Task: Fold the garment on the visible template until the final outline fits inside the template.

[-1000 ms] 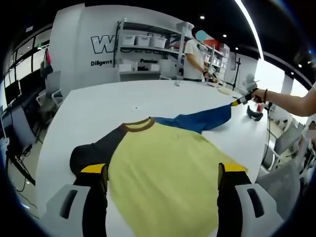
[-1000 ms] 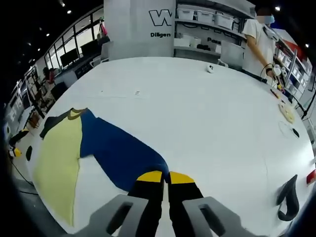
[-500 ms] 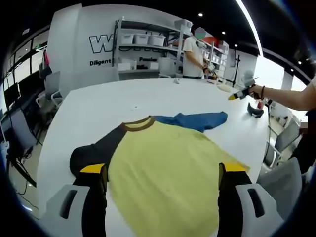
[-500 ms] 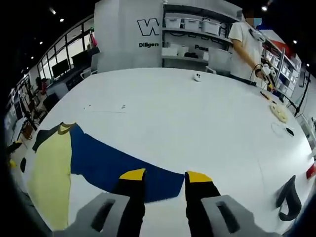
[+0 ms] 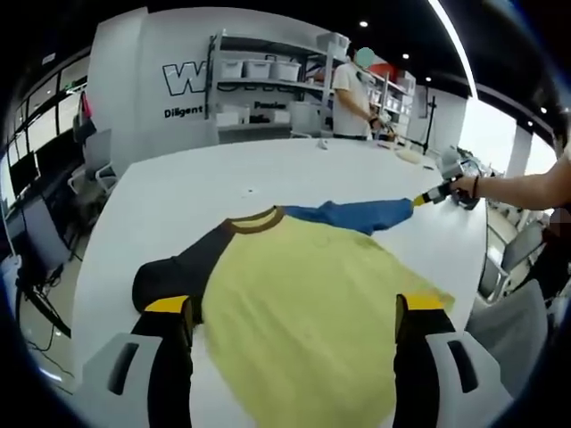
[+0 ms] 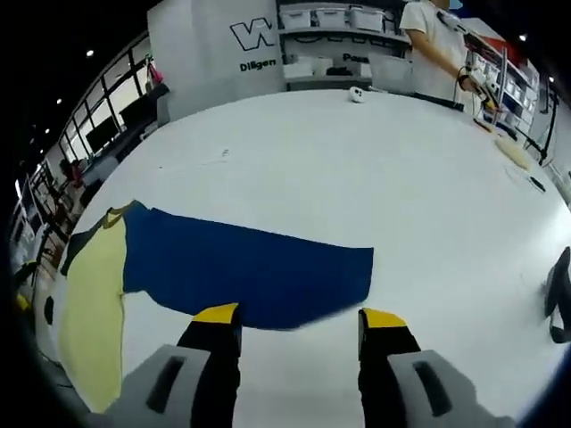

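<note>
Both grippers [image 5: 294,312] [image 6: 299,323] (fingers apart) hover over the garment [image 5: 303,294].

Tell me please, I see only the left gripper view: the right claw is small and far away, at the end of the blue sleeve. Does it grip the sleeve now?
Observer: No. In the right gripper view the right claw stands open, and the blue sleeve lies loose just ahead of its jaws.
Operator: Is the sleeve flat or bunched?
Observer: Flat. It is spread out straight on the white table, and its cuff end is square.
Operator: Is anything near that claw that I should avoid?
Observer: A dark curved object lies on the table beyond the cuff end, clearly apart from the sleeve.
</note>
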